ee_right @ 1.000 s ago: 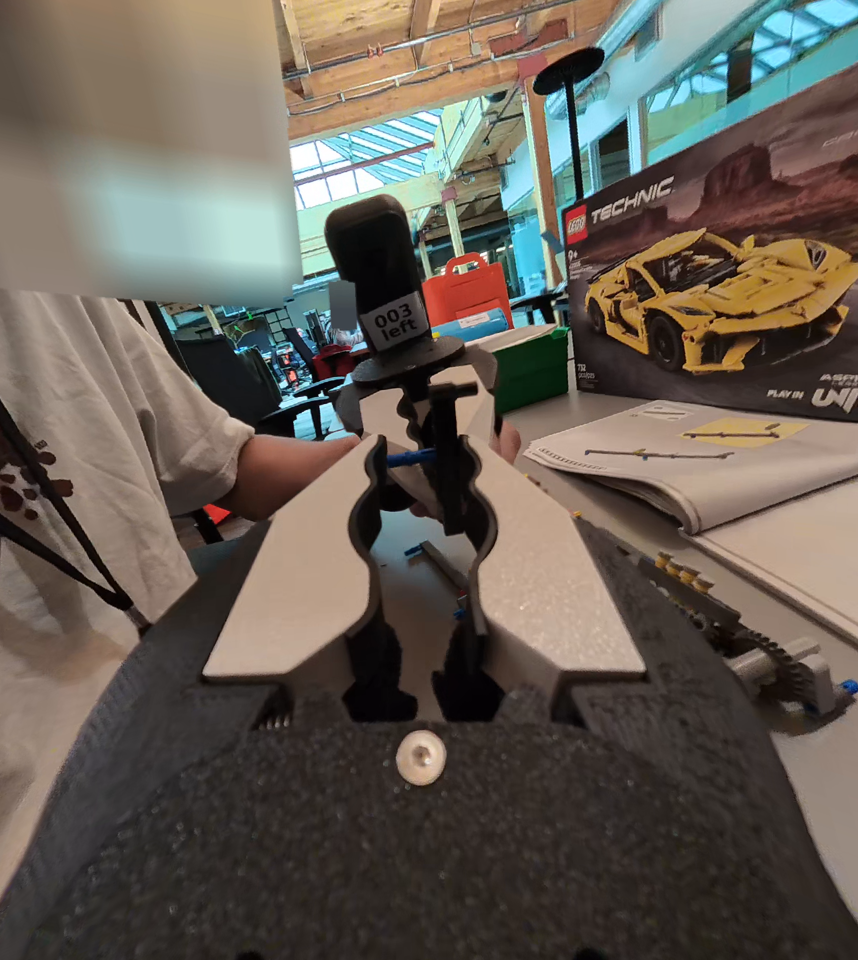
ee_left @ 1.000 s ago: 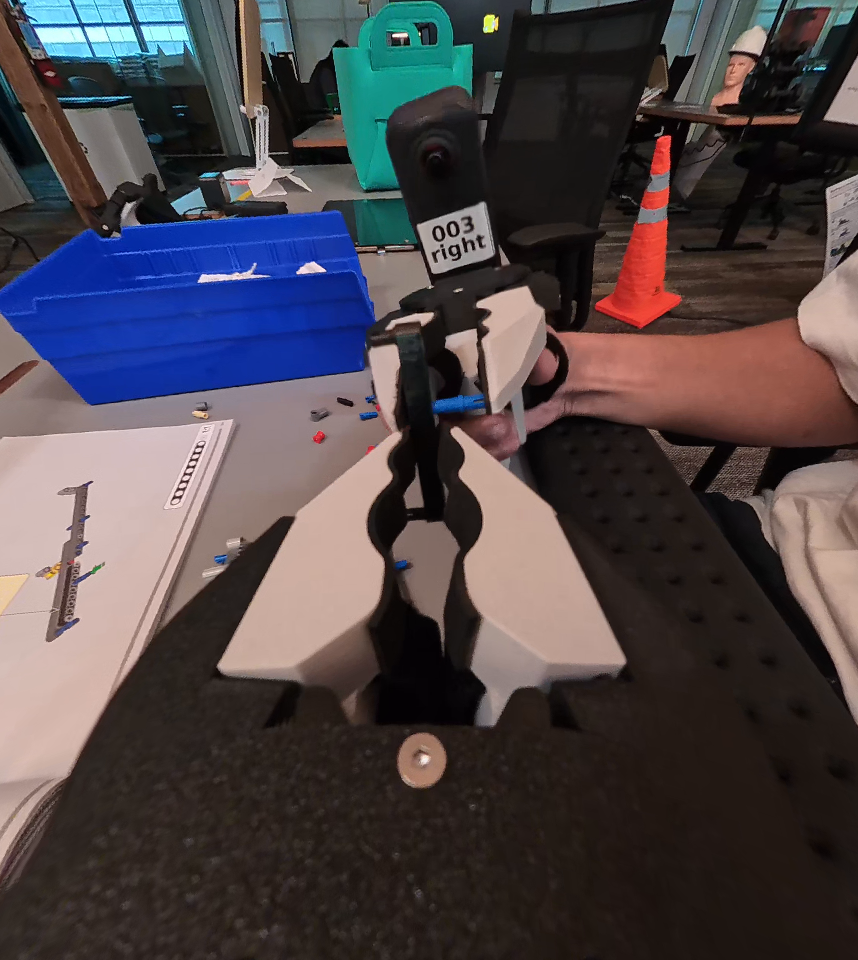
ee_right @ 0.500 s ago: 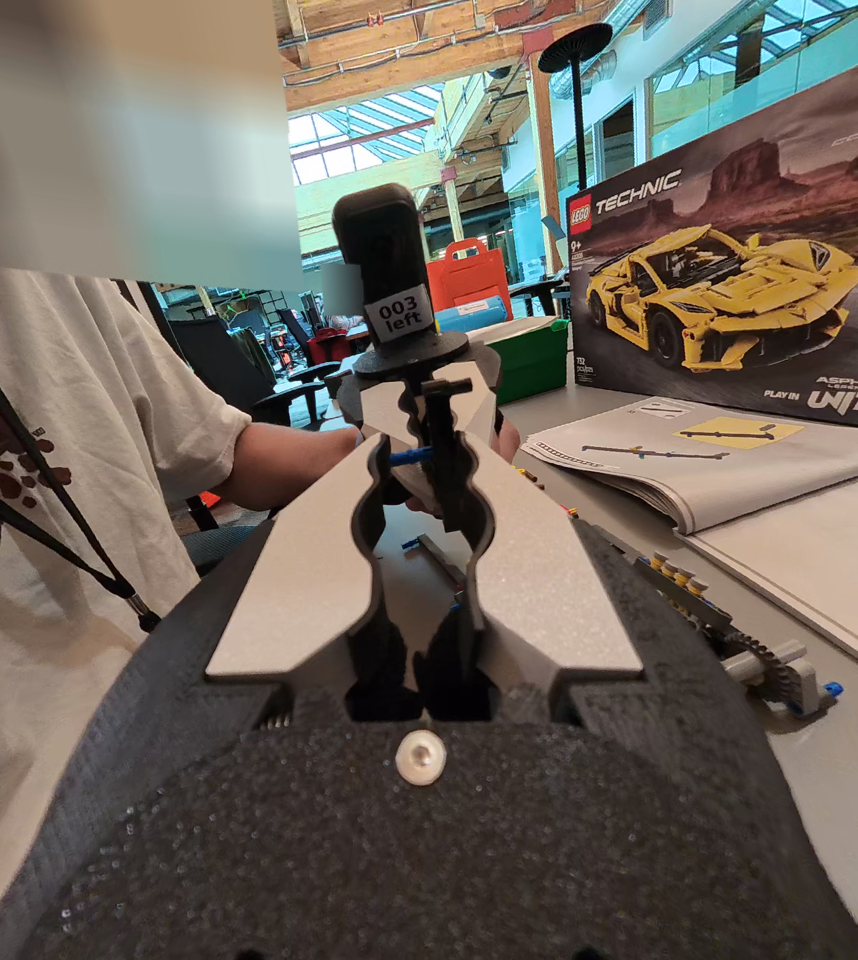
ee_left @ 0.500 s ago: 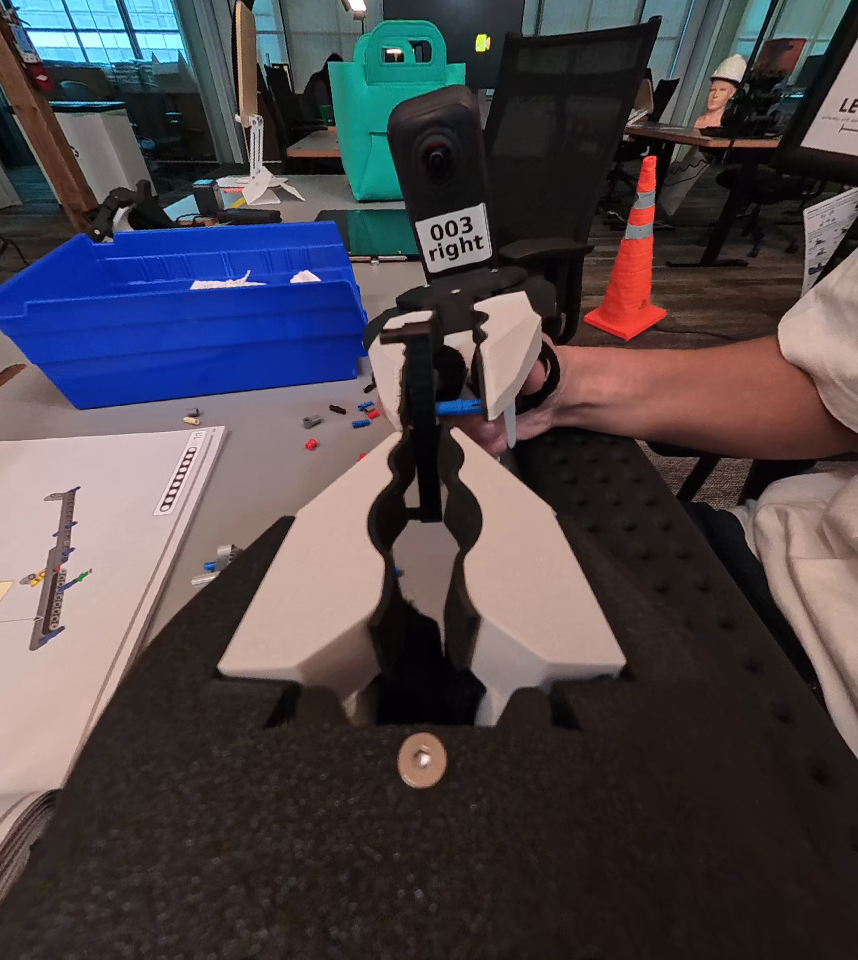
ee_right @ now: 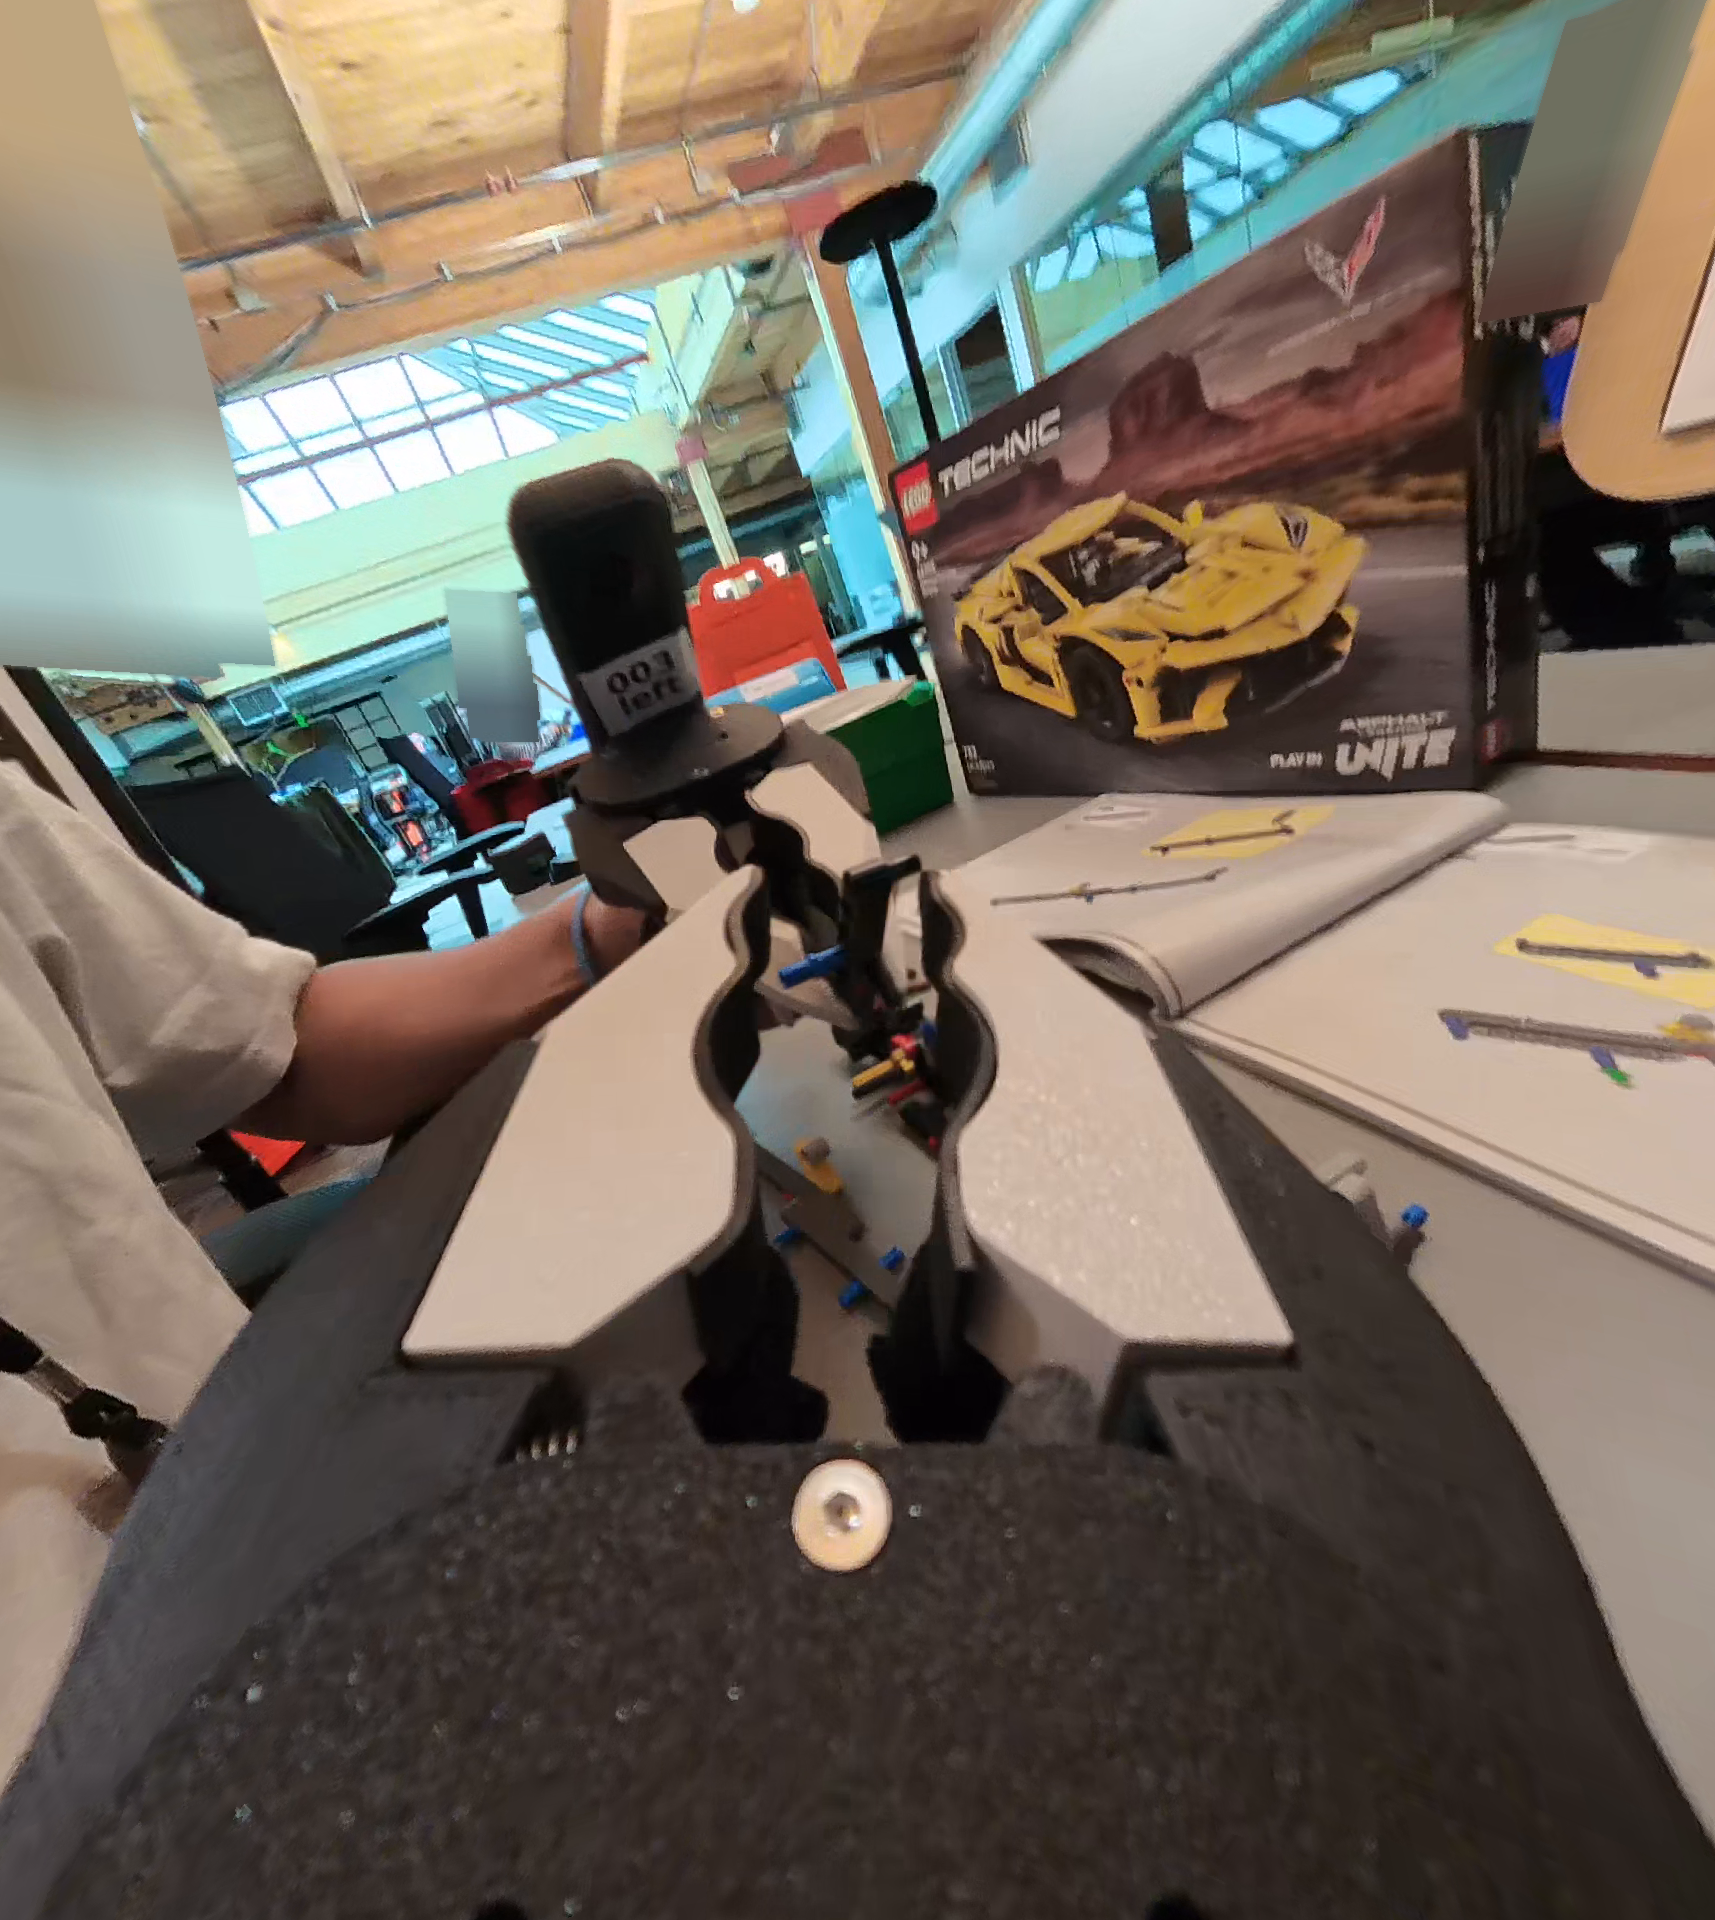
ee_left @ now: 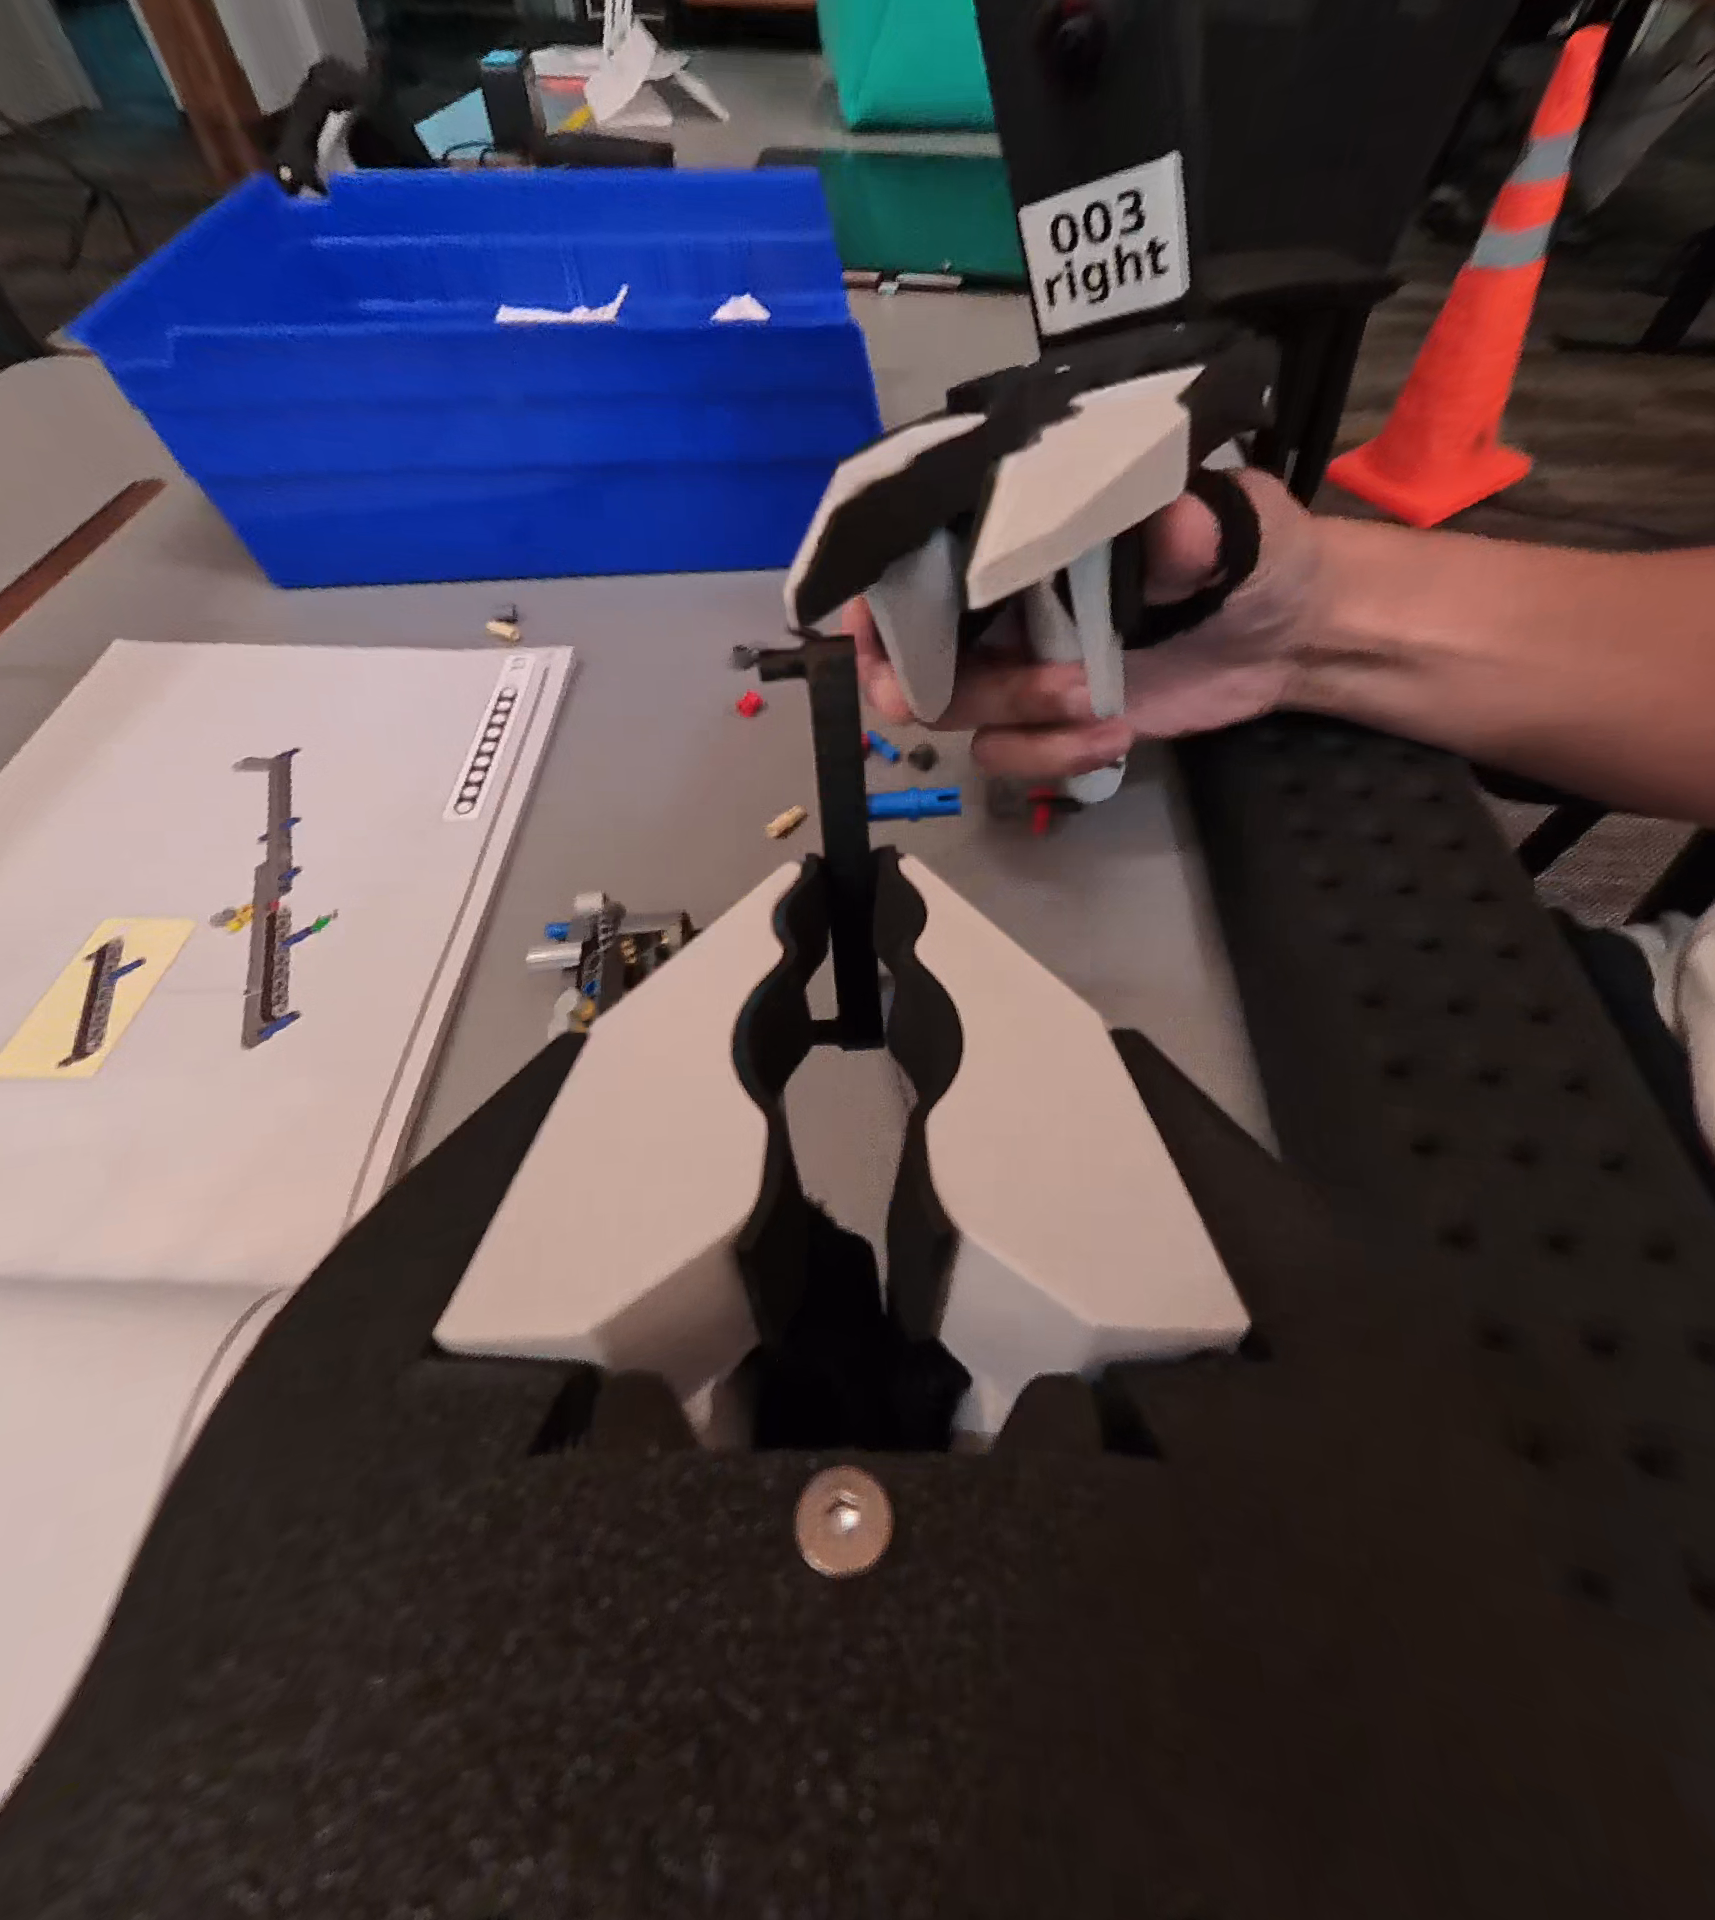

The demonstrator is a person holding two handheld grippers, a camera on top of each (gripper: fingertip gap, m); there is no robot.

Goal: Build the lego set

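My left gripper (ee_left: 848, 868) is shut on the lower end of a thin black beam (ee_left: 845, 790) and holds it upright above the table. A blue pin (ee_left: 913, 802) sticks out of the beam's right side. My right gripper (ee_left: 894, 613) hangs above and right of the beam's top, clear of it. In the right wrist view my right gripper (ee_right: 842, 894) is open and empty, with the black beam (ee_right: 868, 925) and blue pin (ee_right: 806, 961) just beyond its tips.
An open instruction booklet (ee_left: 209, 935) lies at the left, a blue bin (ee_left: 479, 416) behind it. A small part-built assembly (ee_left: 604, 940) and loose pieces (ee_left: 780, 821) lie on the grey table. The set box (ee_right: 1196, 582) stands at the back. A grey beam assembly (ee_right: 822, 1195) lies under my right gripper. The grippers' ends are close to 5 centimeters from one another.
My right gripper has opened, let go of the blue pin and drawn back and up. The pin stays in the beam. My left gripper has tilted down toward the table, still holding the beam.
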